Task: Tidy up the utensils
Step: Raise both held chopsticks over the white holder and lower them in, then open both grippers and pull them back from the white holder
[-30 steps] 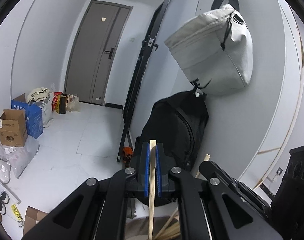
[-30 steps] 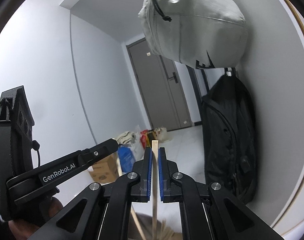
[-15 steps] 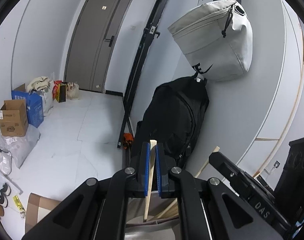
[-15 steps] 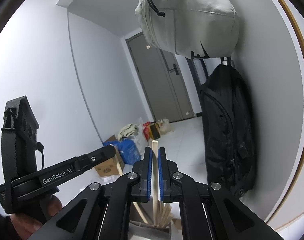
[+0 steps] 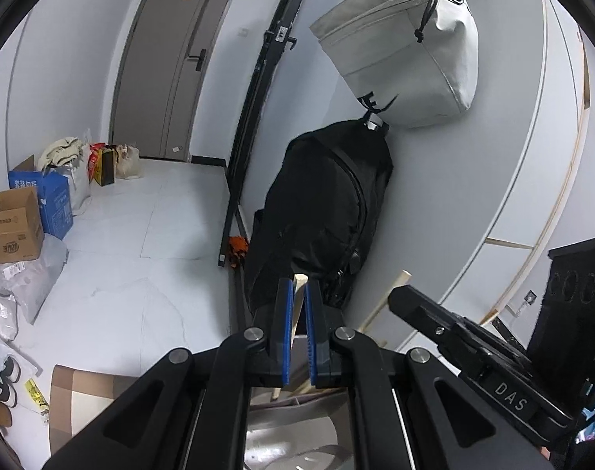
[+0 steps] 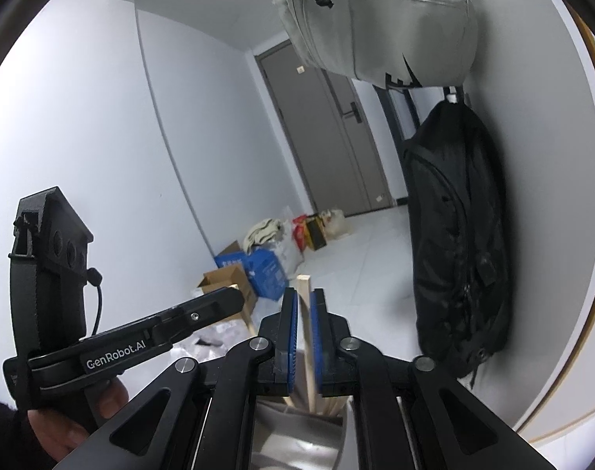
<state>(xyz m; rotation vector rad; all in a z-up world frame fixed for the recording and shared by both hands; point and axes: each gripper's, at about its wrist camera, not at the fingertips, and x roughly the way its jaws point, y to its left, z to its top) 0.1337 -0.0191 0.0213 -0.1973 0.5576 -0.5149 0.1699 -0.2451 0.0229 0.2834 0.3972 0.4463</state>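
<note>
My left gripper (image 5: 296, 293) is shut on a pale wooden chopstick (image 5: 299, 282) that leans left and runs down between the blue pads. My right gripper (image 6: 304, 301) is shut on another wooden chopstick (image 6: 303, 286), held nearly upright. Both chopsticks reach down into a grey utensil holder (image 5: 297, 431), also in the right wrist view (image 6: 297, 431), where several more wooden sticks (image 6: 332, 405) stand. The right gripper's body (image 5: 473, 344) shows at the right of the left wrist view with a stick tip (image 5: 399, 280) beside it. The left gripper's body (image 6: 140, 337) shows at the left of the right wrist view.
A black backpack (image 5: 324, 211) and a grey bag (image 5: 407, 47) hang on the white wall just ahead. A black metal frame (image 5: 258, 117) leans on the wall. Cardboard boxes (image 5: 15, 227), bags and shoes (image 5: 3, 384) lie on the white floor. A grey door (image 5: 172, 58) is at the far end.
Both grippers have tilted downward, so the holder's rim and the other sticks come into view. The left chopstick leans more to the left. Both stay clamped.
</note>
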